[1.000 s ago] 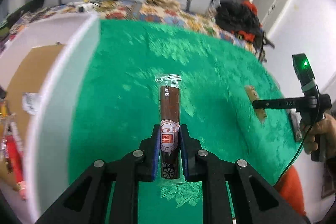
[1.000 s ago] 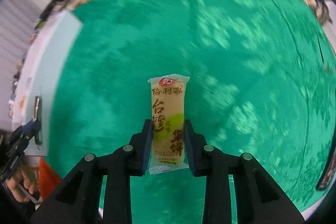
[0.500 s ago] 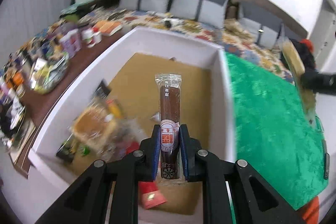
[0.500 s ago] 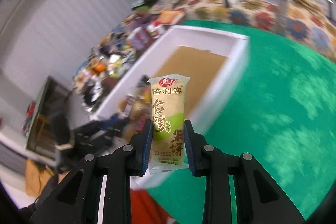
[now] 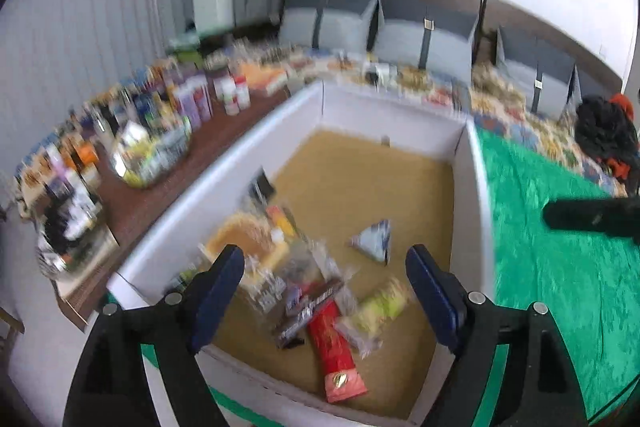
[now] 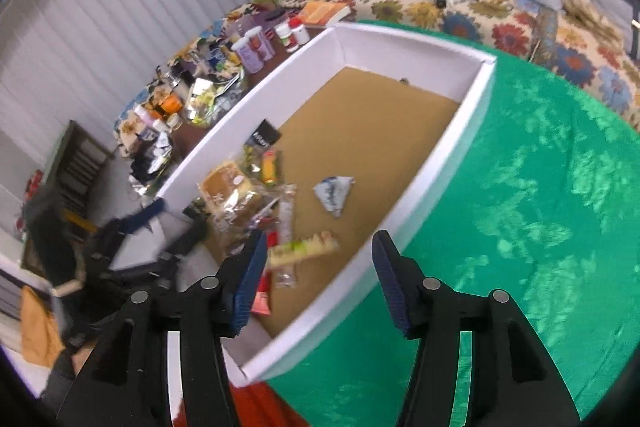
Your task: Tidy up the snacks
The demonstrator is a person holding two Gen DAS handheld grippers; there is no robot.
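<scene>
White-walled cardboard box (image 5: 472,187) on the green cloth (image 5: 560,267) already holds a pile of wrapped snacks (image 6: 256,203) at its near end, while the left gripper (image 5: 324,279) and right gripper (image 6: 318,263), jaws just opened and empty, hover above it, the cloth showing none left.

- We see a white-walled cardboard box (image 6: 408,41) with a tan floor.
- We see a plain bright green plush cloth (image 6: 540,207) under it.
- We note a glossy red foil snack packet (image 5: 335,351) and a pale yellow-green wrapped bar (image 5: 380,307).
- We see the black left gripper (image 5: 325,273) with dark blue pads.
- We see a cream bedspread with orange and blue flowers (image 6: 500,23).
</scene>
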